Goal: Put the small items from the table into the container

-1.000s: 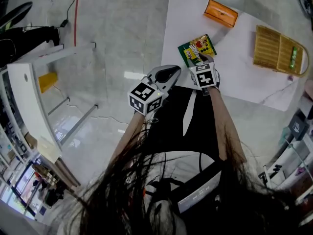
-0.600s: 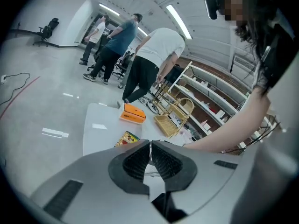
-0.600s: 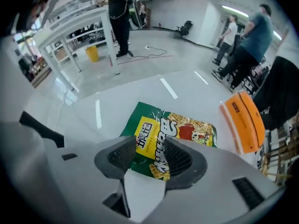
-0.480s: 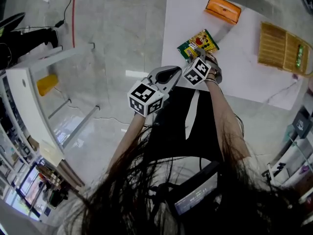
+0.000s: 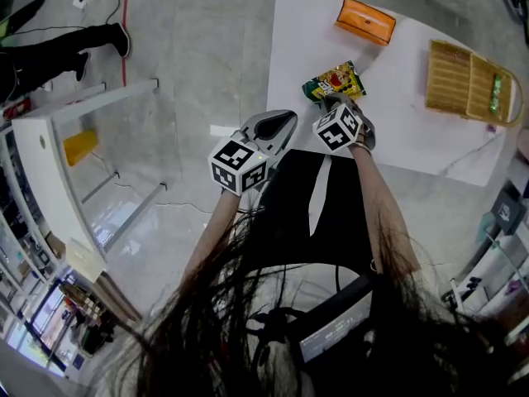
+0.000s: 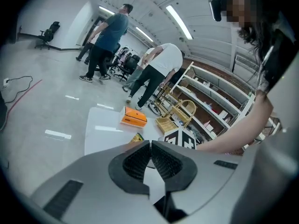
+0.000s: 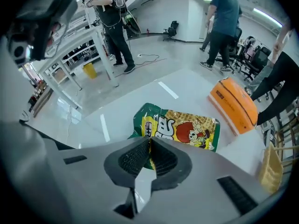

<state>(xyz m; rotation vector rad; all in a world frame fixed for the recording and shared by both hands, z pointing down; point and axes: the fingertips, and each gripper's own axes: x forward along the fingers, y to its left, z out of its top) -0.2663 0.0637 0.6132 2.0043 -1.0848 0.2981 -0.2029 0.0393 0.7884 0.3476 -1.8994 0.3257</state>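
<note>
A green and yellow snack bag (image 5: 336, 81) (image 7: 181, 128) lies on the white table (image 5: 397, 135). My right gripper (image 5: 331, 102) (image 7: 149, 143) points steeply down at the bag's near edge. Its jaws are closing, and the pads pinch that green edge. The wicker basket (image 5: 464, 83) (image 7: 267, 168) stands at the table's right, with a small green item (image 5: 496, 94) inside. My left gripper (image 5: 279, 124) (image 6: 150, 147) hangs shut and empty beside the table's near left edge.
An orange box (image 5: 364, 21) (image 7: 233, 105) (image 6: 133, 118) lies at the table's far side. A white rack (image 5: 50, 168) stands on the floor at the left. Shelves (image 6: 210, 101) line the room's right side, and several people stand beyond the table.
The right gripper rolled, sank a little and its jaws came together on the bag's near edge; the bag now looks bunched. The left gripper stayed put.
</note>
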